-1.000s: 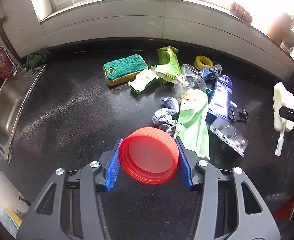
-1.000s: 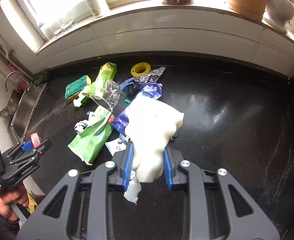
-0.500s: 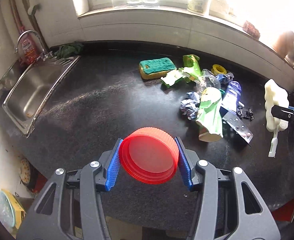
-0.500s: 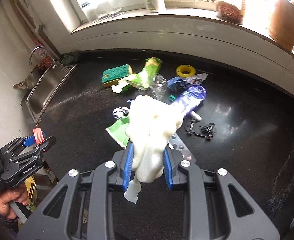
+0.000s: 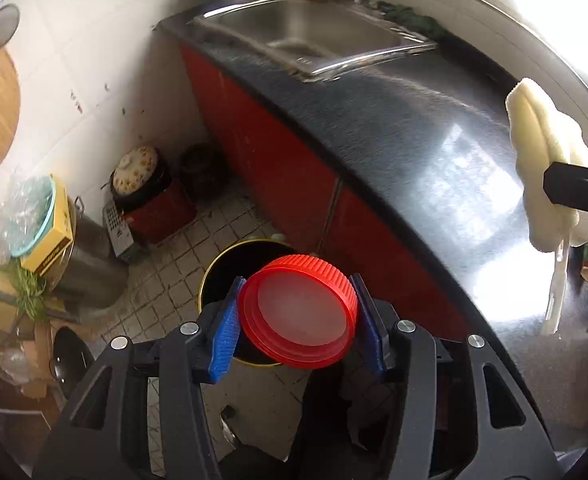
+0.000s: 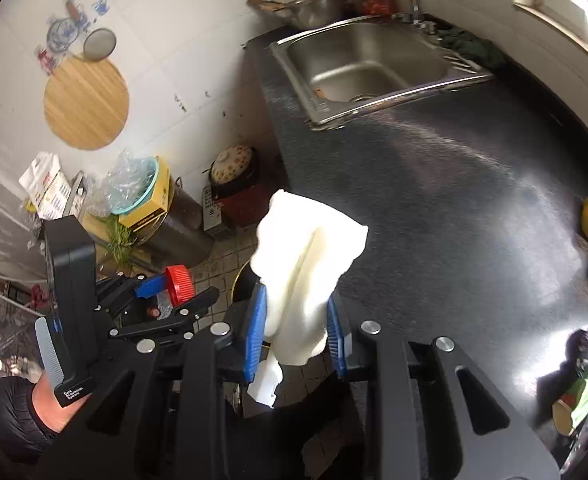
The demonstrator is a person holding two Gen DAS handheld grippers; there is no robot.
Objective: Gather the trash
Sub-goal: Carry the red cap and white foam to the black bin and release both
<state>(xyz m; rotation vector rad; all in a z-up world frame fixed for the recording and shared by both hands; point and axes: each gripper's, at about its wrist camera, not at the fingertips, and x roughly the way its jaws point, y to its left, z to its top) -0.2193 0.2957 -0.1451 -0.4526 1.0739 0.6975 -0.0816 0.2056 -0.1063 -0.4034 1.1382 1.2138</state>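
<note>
Your left claw (image 5: 297,318) grips a red lid (image 5: 298,312) by its rim, directly above a round black bin (image 5: 218,276) on the floor. Your right claw (image 6: 296,330) pinches a white foam sheet (image 6: 306,256), beside the bench (image 6: 454,216) edge.

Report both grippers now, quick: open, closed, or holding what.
Left gripper: closed on the red lid, above a dark bin.
Right gripper: closed on the white foam piece.
</note>
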